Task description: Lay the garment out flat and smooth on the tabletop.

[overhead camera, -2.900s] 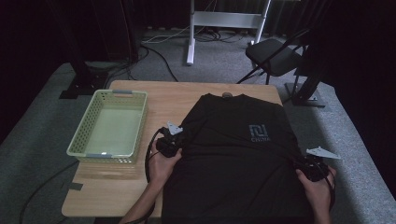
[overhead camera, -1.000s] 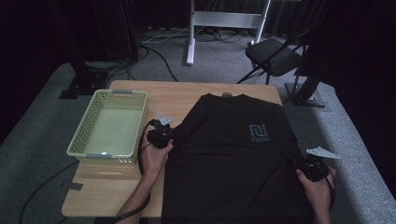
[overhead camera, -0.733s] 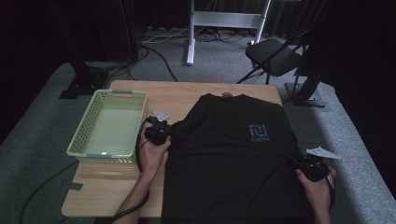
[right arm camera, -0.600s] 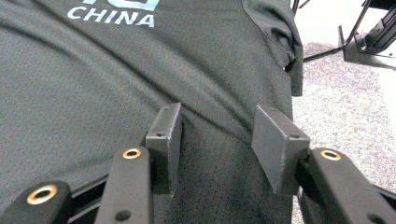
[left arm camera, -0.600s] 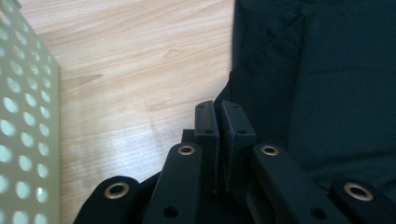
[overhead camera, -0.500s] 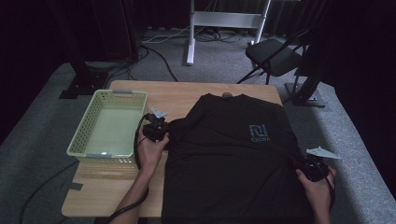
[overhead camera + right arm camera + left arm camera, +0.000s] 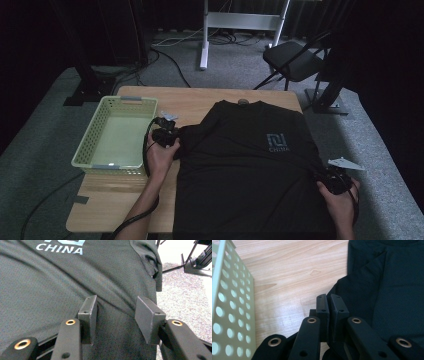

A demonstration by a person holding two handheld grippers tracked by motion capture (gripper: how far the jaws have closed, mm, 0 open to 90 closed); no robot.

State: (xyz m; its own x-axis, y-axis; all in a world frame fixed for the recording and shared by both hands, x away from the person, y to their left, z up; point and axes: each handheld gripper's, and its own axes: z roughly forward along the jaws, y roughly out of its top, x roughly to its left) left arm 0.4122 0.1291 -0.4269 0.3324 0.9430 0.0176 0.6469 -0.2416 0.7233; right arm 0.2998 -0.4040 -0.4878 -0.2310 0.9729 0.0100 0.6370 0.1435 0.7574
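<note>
A black T-shirt (image 7: 250, 175) with a pale "CHINA" logo (image 7: 277, 141) lies spread face up on the wooden table (image 7: 200, 100). My left gripper (image 7: 167, 131) is at the shirt's left sleeve, close to the basket. In the left gripper view its jaws (image 7: 329, 297) are pressed together at the sleeve's edge (image 7: 342, 287), with dark cloth running under them. My right gripper (image 7: 334, 177) rests at the shirt's right side near the hem. In the right gripper view it (image 7: 120, 307) stands open over a low ridge of cloth (image 7: 62, 277).
A pale green perforated basket (image 7: 107, 167) stands on the table's left, its wall (image 7: 227, 302) just beside my left gripper. The shirt's right edge hangs near the table's edge above grey carpet (image 7: 180, 297). A folding chair (image 7: 295, 55) and stand legs are beyond the table.
My left gripper has moved away from the person and leftward toward the basket, and the sleeve has stretched out with it. The right gripper has stayed put.
</note>
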